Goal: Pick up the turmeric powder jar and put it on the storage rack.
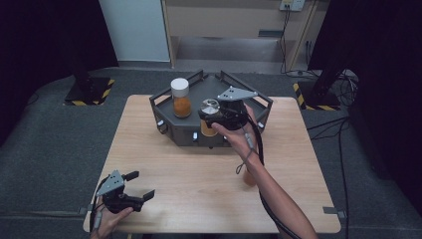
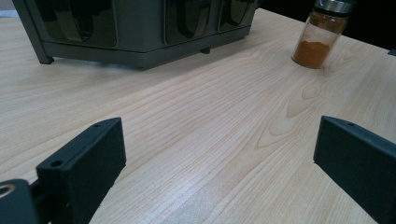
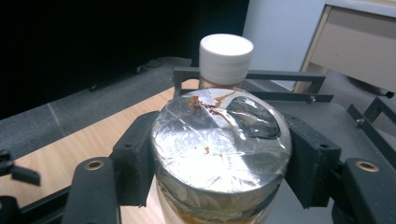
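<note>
Glass, probably, so the foil-topped jar (image 3: 219,154) is going to be rigid, fairly heavy with its orange contents, slick-sided and breakable. The right gripper (image 1: 215,115) is clamping it just under the torn foil seal and holding it over the front edge of the rack (image 1: 164,102), near the white-capped jar (image 1: 180,97). Gripping lower on the body would likely be steadier. The left gripper (image 1: 140,185) is sitting open and empty on the table (image 1: 199,194), facing a spice bottle (image 2: 322,35).
</note>
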Demonstrator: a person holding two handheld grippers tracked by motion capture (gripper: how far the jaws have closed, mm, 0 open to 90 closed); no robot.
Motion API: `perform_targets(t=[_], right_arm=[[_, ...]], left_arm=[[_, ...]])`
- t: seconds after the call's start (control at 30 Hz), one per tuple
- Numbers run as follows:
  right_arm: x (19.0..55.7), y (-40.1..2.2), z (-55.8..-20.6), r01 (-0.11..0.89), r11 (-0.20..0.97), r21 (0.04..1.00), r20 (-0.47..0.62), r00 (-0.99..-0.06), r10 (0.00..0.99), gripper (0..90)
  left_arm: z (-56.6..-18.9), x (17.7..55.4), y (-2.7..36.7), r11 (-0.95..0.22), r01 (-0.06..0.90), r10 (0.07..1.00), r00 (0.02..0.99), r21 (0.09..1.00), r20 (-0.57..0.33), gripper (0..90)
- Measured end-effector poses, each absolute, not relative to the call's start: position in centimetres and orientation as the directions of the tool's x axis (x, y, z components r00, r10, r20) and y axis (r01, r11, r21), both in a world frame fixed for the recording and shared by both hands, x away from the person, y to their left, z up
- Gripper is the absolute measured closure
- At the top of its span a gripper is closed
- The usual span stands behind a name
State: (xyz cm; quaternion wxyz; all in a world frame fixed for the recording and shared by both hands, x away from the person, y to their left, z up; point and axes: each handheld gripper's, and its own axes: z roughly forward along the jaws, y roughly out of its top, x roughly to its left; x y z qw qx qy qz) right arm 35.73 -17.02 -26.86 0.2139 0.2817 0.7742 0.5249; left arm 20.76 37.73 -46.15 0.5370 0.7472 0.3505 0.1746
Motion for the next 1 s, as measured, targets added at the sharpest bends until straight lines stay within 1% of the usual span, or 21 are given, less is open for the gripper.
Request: perform_targets(t=[0.37,0.8,1.0], right_arm=[[37.9,-15.8,-27.0,0.225,0.281,0.933,-0.044,-0.704,0.709,34.8],[40.3,-14.6,-28.0,0.211,0.272,0.939,-0.067,-0.662,0.747,34.7],[41.4,-14.2,-28.7,0.221,0.258,0.940,-0.055,-0.652,0.756,34.8]], left_arm=[[-46.2,20.8,37.7,-0.177,0.334,0.711,0.694,0.926,-0.114,1.6],[-46.2,20.7,37.8,-0.174,0.332,0.712,0.693,0.927,-0.115,1.5],[-46.2,20.7,37.7,-0.176,0.335,0.712,0.692,0.926,-0.115,1.6]])
